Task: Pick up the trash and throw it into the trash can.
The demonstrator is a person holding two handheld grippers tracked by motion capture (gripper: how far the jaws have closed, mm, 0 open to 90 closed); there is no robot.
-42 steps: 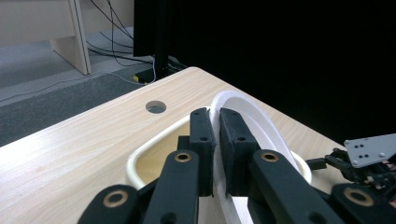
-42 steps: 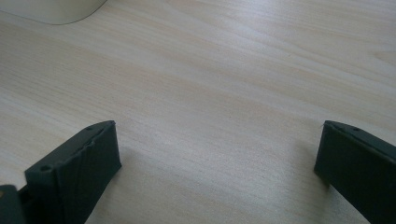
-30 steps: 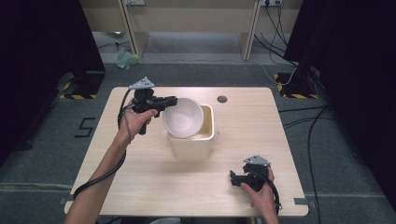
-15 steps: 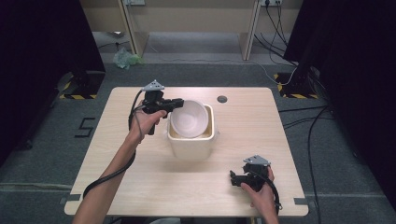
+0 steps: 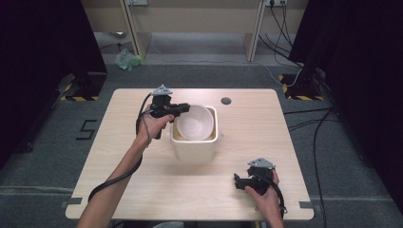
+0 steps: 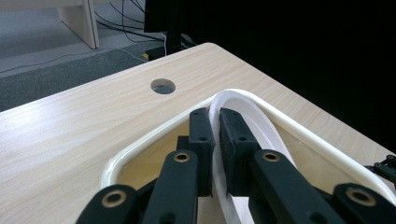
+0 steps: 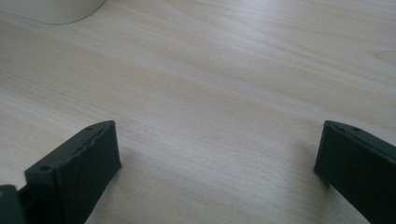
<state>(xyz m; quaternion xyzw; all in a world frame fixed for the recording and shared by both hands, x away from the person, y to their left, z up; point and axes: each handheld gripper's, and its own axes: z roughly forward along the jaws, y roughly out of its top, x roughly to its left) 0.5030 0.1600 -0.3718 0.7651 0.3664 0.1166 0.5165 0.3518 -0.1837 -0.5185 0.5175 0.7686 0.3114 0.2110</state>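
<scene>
High view: scene read left to right.
Left gripper (image 5: 183, 109): clamped on white bowl (image 5: 195, 124) rim, one jaw each side.
Bowl: held tilted inside cream container (image 5: 196, 147), mid tabletop (image 5: 119, 156).
Right gripper (image 5: 243, 183): released, jaws wide, near front right edge.

My two matte-black plastic handheld grippers: left gripper (image 5: 184, 109) and right gripper (image 5: 237, 182), each w/ a grey three-cornered plate on top and a black cable trailing back. Left's linkage arms show brass-coloured pivot pins; pads (image 6: 201, 140) have small screw holes. Right's pads (image 7: 93, 158) look ribbed, I think. Forearms bare, no sleeves.
</scene>
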